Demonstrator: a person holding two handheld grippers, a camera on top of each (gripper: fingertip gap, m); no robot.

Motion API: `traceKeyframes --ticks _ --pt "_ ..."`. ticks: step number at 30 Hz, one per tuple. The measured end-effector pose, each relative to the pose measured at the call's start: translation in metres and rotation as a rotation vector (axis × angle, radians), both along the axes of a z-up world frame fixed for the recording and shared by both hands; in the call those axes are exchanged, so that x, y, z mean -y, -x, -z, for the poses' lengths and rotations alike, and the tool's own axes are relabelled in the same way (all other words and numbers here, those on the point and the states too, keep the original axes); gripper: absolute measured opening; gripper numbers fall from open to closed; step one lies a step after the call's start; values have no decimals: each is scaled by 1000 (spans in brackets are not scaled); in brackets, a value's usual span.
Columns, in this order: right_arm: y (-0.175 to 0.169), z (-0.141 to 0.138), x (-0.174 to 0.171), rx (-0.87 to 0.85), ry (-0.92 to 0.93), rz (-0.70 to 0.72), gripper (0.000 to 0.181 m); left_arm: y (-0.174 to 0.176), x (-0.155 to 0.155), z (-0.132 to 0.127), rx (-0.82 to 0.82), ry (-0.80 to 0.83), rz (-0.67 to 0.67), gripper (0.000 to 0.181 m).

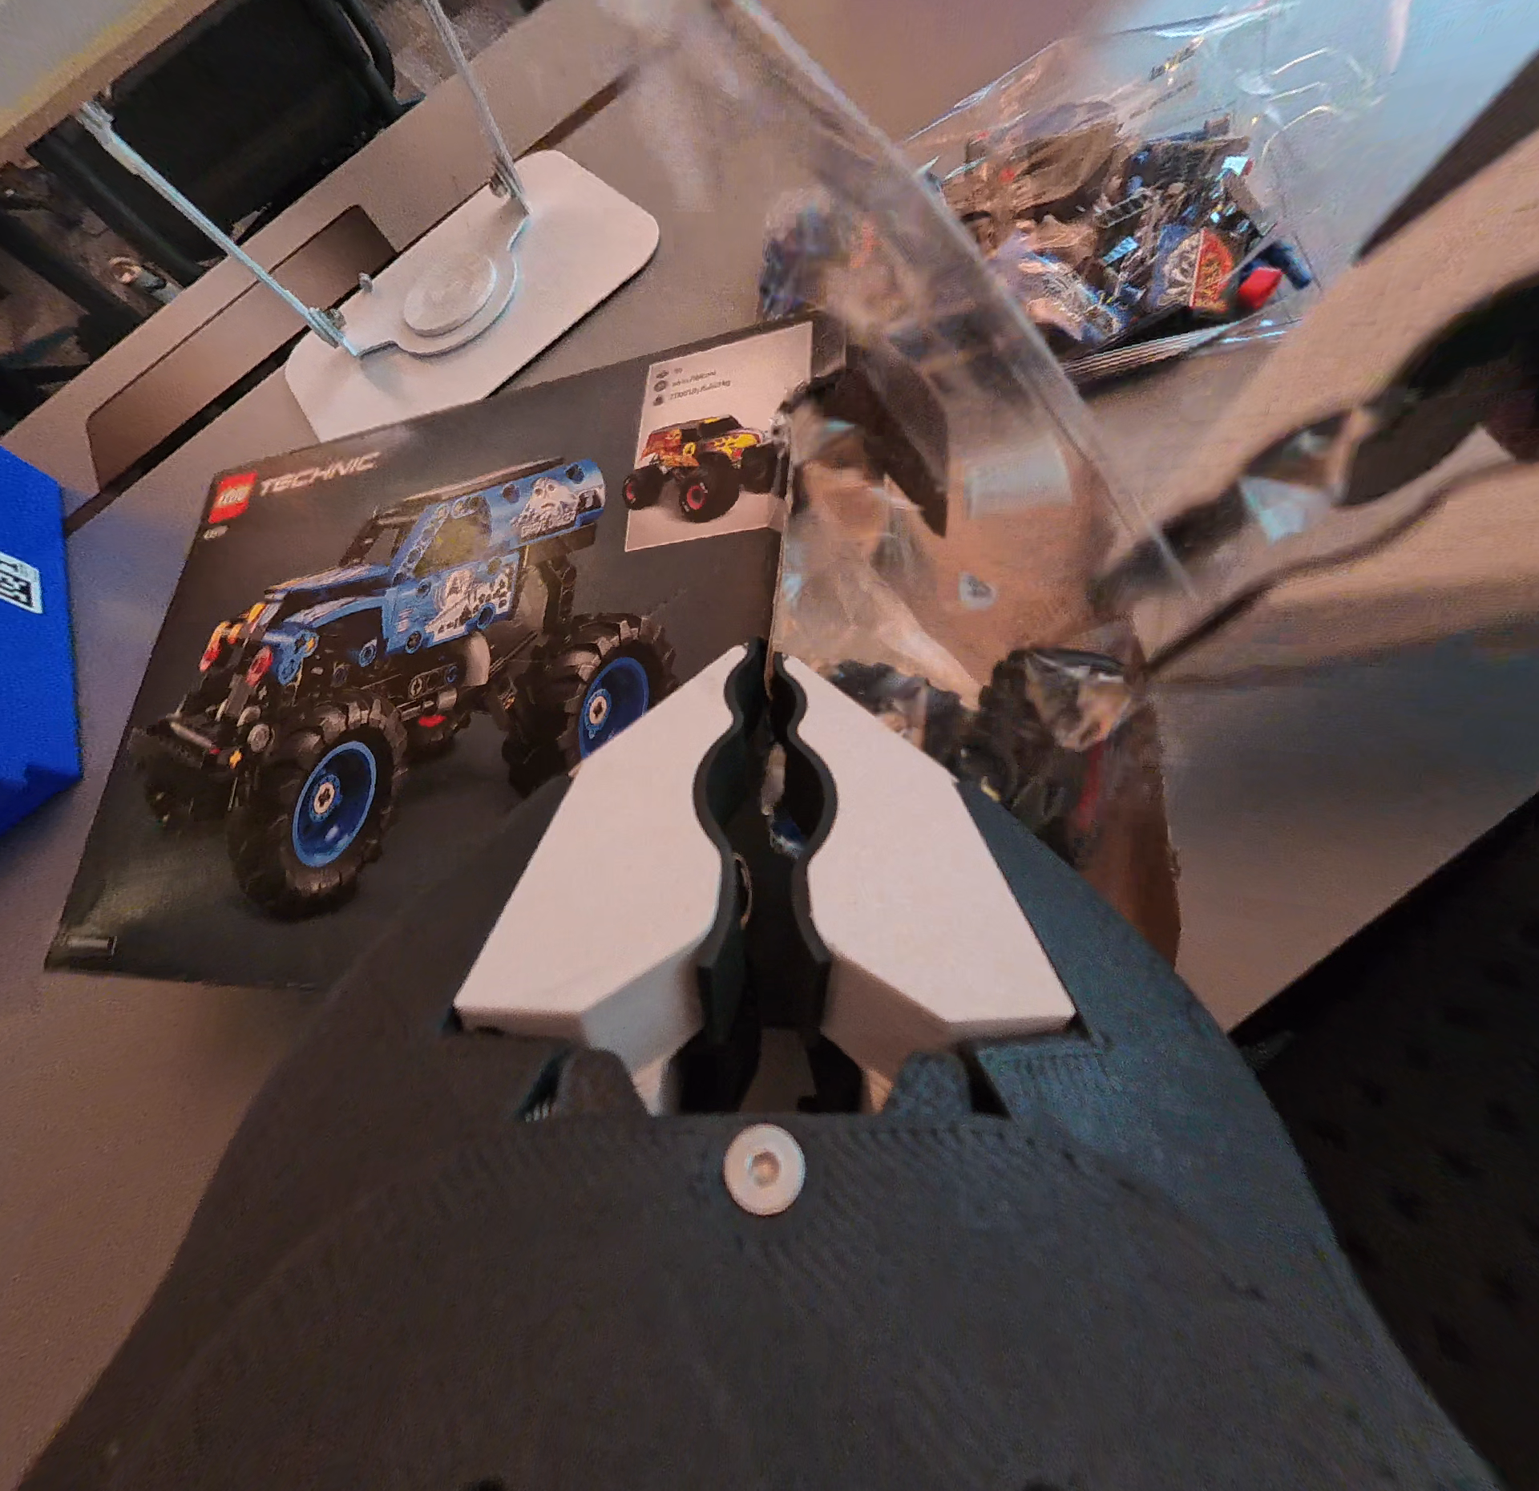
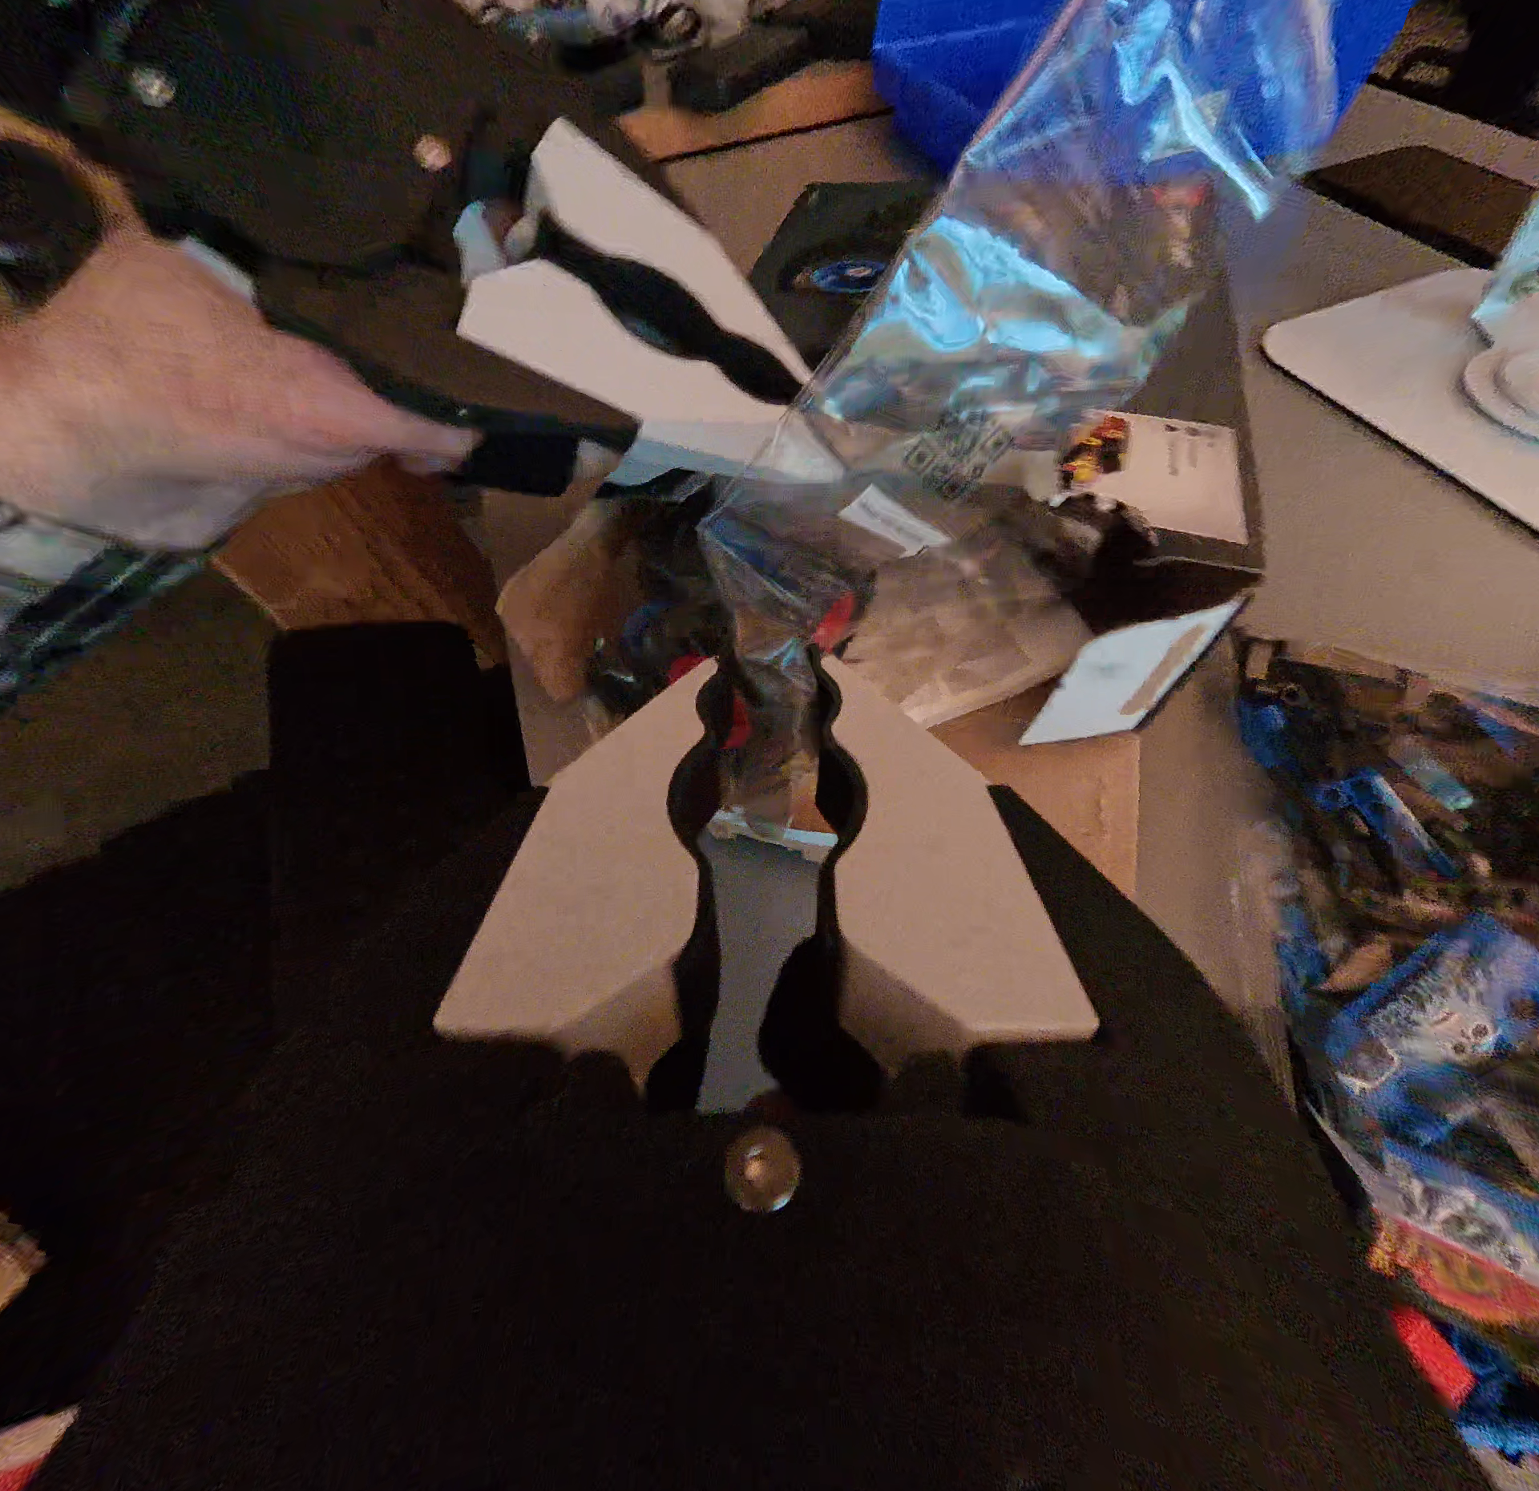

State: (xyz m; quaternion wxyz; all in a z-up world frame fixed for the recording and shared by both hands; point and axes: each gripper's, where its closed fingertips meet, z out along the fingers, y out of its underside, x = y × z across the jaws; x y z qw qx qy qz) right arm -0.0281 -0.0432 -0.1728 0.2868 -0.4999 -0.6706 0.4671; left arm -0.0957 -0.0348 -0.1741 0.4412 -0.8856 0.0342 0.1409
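At the far left of the left wrist view a blue box (image 1: 29, 635) sits on the grey counter (image 1: 150, 1060). Next to it lies a flat instruction booklet (image 1: 400, 660) with a blue monster truck on its cover, and behind that a white stand base (image 1: 500, 285) with thin metal rods. In the middle, the left gripper (image 1: 770, 660) has its fingers (image 1: 633, 851) closed almost together, pinching the edge of a clear plastic bag (image 1: 958, 493) of small dark, blue and red pieces. The bag's film runs up and away to the right from the fingertips, so its long axis slants diagonally across the view. Farther right, a second bag of parts (image 1: 1149, 235) lies on the counter.

In the right wrist view, a hand (image 2: 191, 402) at the left holds the left gripper (image 2: 791, 402), whose tips meet the clear plastic bag (image 2: 1041, 302) on its left edge. Lower, in the middle, the right gripper (image 2: 770, 676) has its fingers (image 2: 600, 885) narrowly parted with the bag's lower, bunched end between them; they appear to grip it, though blur makes contact uncertain. The bag hangs in the air over an open cardboard box (image 2: 1074, 776), stretched between the two grippers, with its free top rising to the upper right. At the right edge, a loose bag of parts (image 2: 1416, 993) lies on the counter.
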Motion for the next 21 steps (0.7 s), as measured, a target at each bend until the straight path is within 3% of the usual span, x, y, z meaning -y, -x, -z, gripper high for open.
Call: traceKeyframes --ticks 2,6,10,13,15,18,21 --pt "-4 9 17 34 -123 -73 6 -1 0 1 -9 5 -10 0" --pt "18 9 2 39 -240 53 0 -8 -1 4 -1 11 4 0" --pt "60 25 -39 68 -345 200 0 -17 -3 3 -6 17 25 0" --pt "73 33 -41 95 -383 212 0 -13 -3 2 -18 17 3 0" --pt "68 32 -39 114 -301 173 6 -10 -1 3 0 11 -1 0" --pt "44 17 -45 91 -129 155 41 -8 -1 6 46 -13 4 0" --pt "8 0 -47 -10 -149 171 38 -8 -3 5 50 -20 4 0"
